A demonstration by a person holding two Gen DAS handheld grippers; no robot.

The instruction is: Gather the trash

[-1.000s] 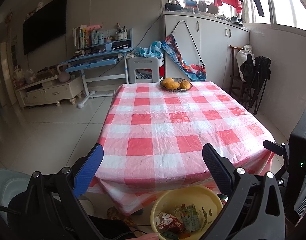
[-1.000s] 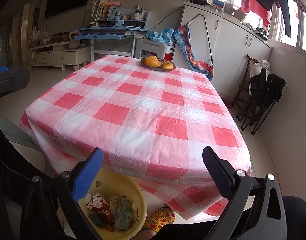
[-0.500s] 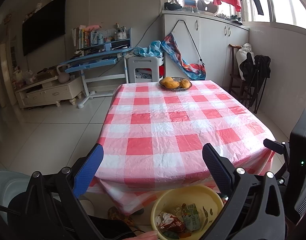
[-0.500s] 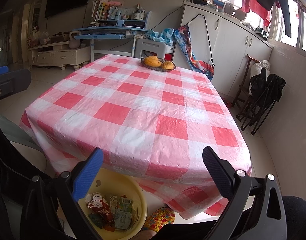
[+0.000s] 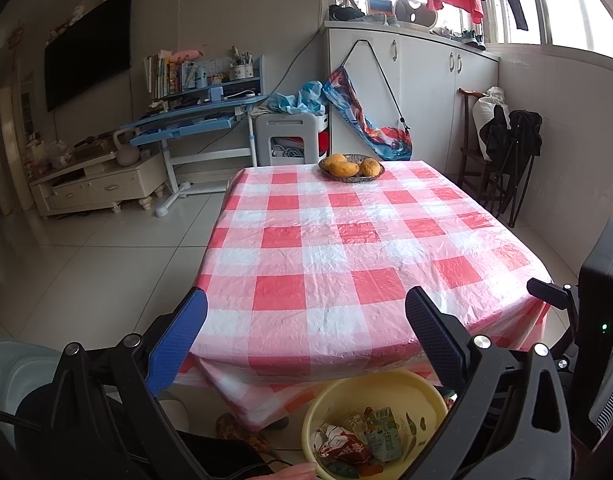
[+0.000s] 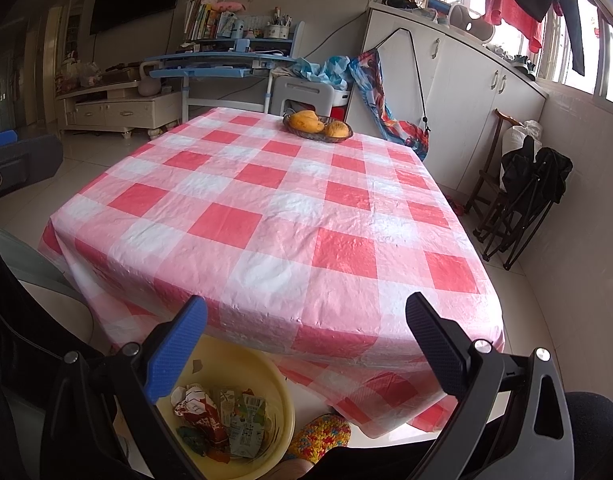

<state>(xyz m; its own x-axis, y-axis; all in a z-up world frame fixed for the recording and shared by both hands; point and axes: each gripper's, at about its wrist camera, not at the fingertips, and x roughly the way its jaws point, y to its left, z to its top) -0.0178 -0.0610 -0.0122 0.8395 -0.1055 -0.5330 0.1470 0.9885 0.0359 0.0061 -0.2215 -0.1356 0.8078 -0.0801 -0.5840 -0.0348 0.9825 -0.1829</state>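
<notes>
Left wrist view: my left tool (image 5: 306,328) hangs over the near edge of the surface (image 5: 358,240), its two fingers wide apart and gripping nothing. Right wrist view says the same for my right tool (image 6: 306,332), fingers spread wide, nothing between them. Both sit above the red-and-white checked cloth, near its front edge.

Containers now. Down below the near edge of the surface sits one yellow basin (image 5: 402,390), low between my knees by the look of it, and the trash is in there. In the right view the yellow basin (image 6: 266,384) shows its load best: one crumpled red-and-white wrapper (image 6: 200,408) on the left side, two flattened drink cartons (image 6: 242,424) beside it lying roughly flat, long sides running away from me, plus some dark green scraps at the near rim that I can't make out. I can't tell the exact count of the small bits.

At the far end of the surface, one dark woven bowl (image 5: 352,168) holds yellow-orange fruit (image 5: 342,168); I count three from the left view, only two show clearly from the right. No trash shows on the checked cloth itself.

A crocheted multicoloured slipper (image 6: 320,436) pokes out just beside the basin.
</notes>
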